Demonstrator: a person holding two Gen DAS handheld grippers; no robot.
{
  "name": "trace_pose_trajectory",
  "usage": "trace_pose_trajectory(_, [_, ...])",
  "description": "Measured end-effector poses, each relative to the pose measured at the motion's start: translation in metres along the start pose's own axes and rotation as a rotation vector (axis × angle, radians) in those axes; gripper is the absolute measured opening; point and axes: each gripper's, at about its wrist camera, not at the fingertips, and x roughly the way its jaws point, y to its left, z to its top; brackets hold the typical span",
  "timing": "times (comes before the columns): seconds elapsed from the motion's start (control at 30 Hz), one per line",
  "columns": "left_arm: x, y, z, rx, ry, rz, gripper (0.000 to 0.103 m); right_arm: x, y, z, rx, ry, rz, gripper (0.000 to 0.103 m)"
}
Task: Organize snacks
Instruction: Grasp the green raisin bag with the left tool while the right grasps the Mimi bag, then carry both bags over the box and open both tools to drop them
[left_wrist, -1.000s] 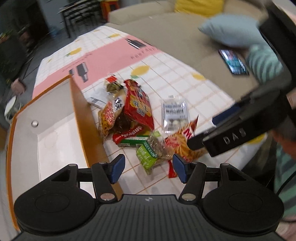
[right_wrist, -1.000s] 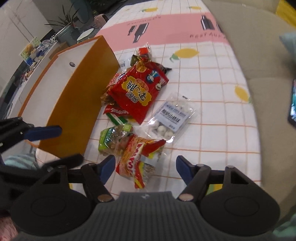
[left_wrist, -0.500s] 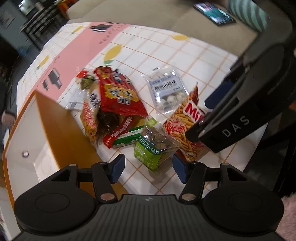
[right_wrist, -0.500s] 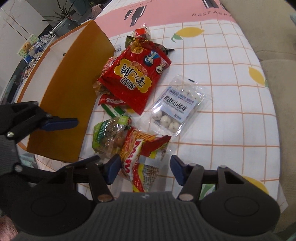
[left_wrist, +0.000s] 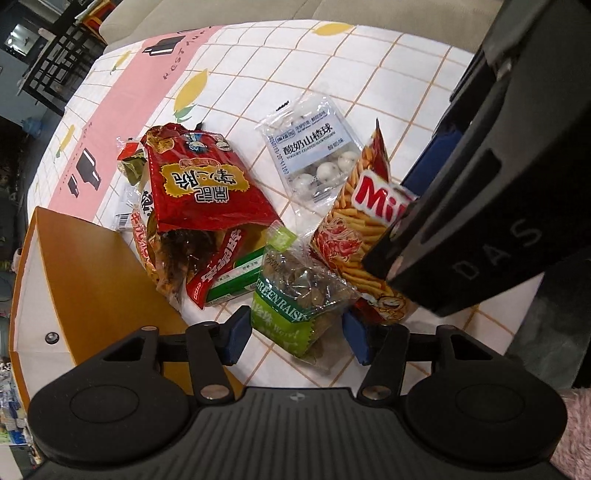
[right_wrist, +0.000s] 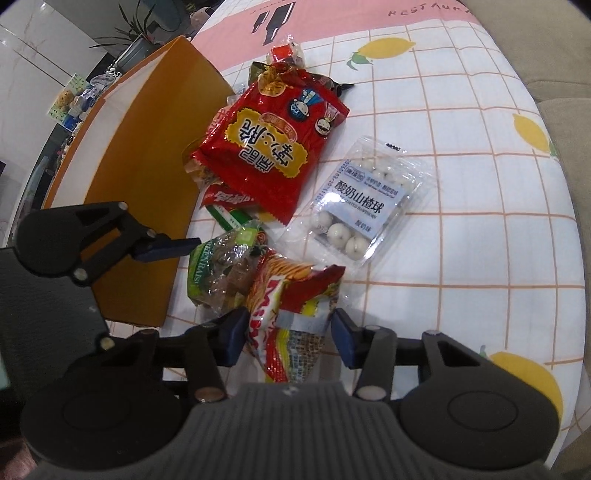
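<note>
Checked tablecloth (right_wrist: 461, 206); L fingers (left_wrist: 236, 332) closing astride raisin pack (left_wrist: 295, 295), R fingers (right_wrist: 343, 336) closing astride fries bag (right_wrist: 291, 314).

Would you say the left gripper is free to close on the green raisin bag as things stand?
Probably yes. The left gripper already straddles the green raisin bag, its jaws just closing and nothing between pads and bag. The chip stick bag crowds its right finger, with the right gripper around it.
</note>
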Motion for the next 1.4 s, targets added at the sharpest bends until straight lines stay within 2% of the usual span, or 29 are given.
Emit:
trace_pose_trajectory(0.23, [0.0, -0.002, -0.004, -0.054, -0.027, 0.023, 0.05, -0.002, 0.001, -0.001, -0.023, -0.011, -0.015, 0.037])
trace_pose_trajectory(0.43, [-0.006, 0.008, -0.01, -0.2, -0.058, -0.005, 0.044, -0.006, 0.006, -0.004, -0.062, -0.026, -0.029, 0.032])
trace_pose_trajectory(0.6, [-0.011, 0.017, -0.017, -0.331, -0.07, -0.033, 0.043, -0.021, 0.01, -0.006, -0.086, -0.061, -0.051, 0.031])
trace_pose_trajectory(0.93, [-0.059, 0.037, -0.033, -0.548, -0.183, 0.006, 0.043, -0.053, 0.022, -0.011, -0.124, -0.151, -0.1, 0.03])
trace_pose_trajectory(1.13, [-0.096, 0.054, -0.044, -0.663, -0.263, -0.021, 0.043, -0.078, 0.038, -0.013, -0.171, -0.222, -0.101, 0.03])
trace_pose_trajectory(1.4, [-0.137, 0.085, -0.071, -0.782, -0.334, 0.015, 0.043, -0.11, 0.075, -0.004, -0.239, -0.32, -0.026, 0.03])
